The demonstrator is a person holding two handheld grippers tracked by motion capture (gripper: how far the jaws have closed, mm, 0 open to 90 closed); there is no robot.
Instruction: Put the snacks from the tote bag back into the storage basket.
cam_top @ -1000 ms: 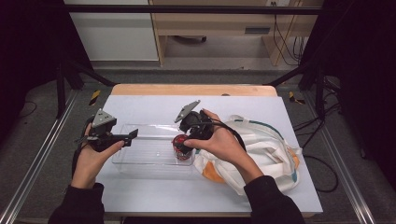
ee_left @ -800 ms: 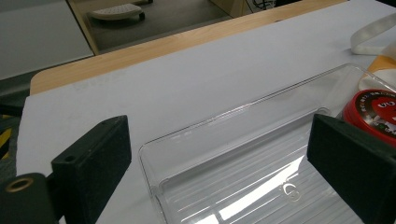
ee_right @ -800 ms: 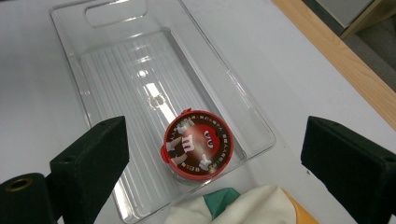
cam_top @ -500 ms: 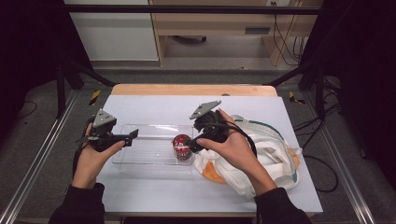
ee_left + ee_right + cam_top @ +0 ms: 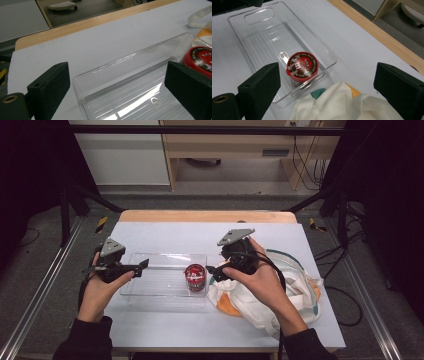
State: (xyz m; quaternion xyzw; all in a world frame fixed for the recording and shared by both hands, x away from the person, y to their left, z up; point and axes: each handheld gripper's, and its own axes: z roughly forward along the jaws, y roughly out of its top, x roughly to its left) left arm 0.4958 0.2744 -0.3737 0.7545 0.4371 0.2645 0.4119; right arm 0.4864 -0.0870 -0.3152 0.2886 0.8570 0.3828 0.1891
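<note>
A clear plastic tray lies on the white table. A red candy tub with a printed lid stands upright inside its right end. My left gripper hovers over the tray's left end, open and holding nothing; in the left gripper view its jaws span the tray's rim, with the tub at the right edge. My right gripper is open and empty just right of the tub, above a white cloth bag. The right gripper view looks down on the tub in the tray.
The bag, which has orange and teal trim, lies crumpled against the tray's right end and covers the table's right side. A wooden strip runs along the table's far edge. Metal rails flank the table on both sides.
My right gripper has let go of the red tub and drawn back to the right and upward, leaving the tub standing in the tray. The left gripper has stayed in place.
</note>
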